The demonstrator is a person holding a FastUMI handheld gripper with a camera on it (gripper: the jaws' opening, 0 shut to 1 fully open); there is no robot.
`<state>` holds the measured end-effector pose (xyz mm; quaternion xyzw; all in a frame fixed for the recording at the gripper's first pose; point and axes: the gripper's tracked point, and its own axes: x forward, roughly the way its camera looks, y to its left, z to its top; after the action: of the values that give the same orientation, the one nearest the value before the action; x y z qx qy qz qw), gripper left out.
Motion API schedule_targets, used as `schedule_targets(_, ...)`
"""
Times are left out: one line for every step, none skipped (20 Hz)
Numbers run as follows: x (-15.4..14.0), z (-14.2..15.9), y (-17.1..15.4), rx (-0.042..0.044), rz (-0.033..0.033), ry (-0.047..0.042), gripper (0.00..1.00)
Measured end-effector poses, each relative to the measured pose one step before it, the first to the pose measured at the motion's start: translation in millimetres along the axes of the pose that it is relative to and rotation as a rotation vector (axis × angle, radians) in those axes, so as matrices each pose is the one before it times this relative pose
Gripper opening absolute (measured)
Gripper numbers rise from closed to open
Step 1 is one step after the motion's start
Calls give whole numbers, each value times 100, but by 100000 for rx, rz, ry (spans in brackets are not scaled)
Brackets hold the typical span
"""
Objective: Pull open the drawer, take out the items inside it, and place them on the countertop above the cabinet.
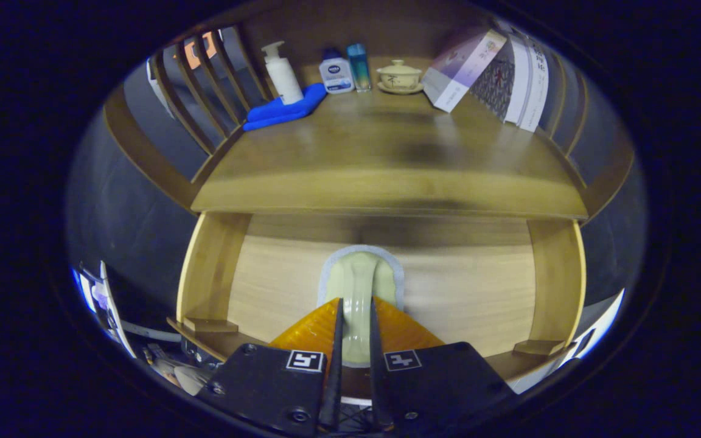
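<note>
The wooden drawer (210,274) stands pulled open below the countertop (387,158), its pale floor showing between its two side walls. A pale green flat pad with a light grey edge (359,271) is in the middle of the drawer, reaching from between my fingers to just ahead of them. My gripper (356,302) is shut on the pad's near end, which is pinched into a ridge between both fingers. Whether the pad still touches the drawer floor I cannot tell.
At the back of the countertop stand a white pump bottle (282,73) on a blue cloth (280,108), a white and blue bottle (336,72), a small teal bottle (358,66), a lidded tea bowl (398,76) and leaning books (472,67). Slatted rails border both sides.
</note>
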<state>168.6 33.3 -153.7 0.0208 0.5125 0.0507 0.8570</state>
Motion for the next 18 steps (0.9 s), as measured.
schedule_targets(-763,511,-217,177,-359,-1308,23)
schedule_targets(-740,576,-282,691,-516,-1292,23)
schedule_targets(-761,662,-251,325,-111,-1189,23)
schedule_targets(-637,706,-314,219,-371,-921,23)
schedule_targets(-536,844,-375,740,-312,-1111,23)
schedule_targets(-467,973,-190,862,356,-1034,23)
schedule_targets(-282,891,-35,1165,859,-752,23)
schedule_targets(-192,845,143,1563,1849,-124,23)
schedule_targets(121,611,-17,1480,845,623,23)
schedule_targets(222,815,-124,908,275,217,23)
schedule_targets(390,959,-147,-24,-465,259,23)
schedule_targets(400,1054,-292,214,-729,-319,23)
schedule_targets(595,988,-244,637,-1201,-87,23)
schedule_targets(608,1003,-115,1338,-571,-387,23)
schedule_targets(495,801,217,569,219,227,23)
schedule_targets(560,717,10,789,307,524,23)
schedule_targets(1128,648,188,937,-825,324,23)
schedule_targets(354,536,-141,-213,-1394,441,23)
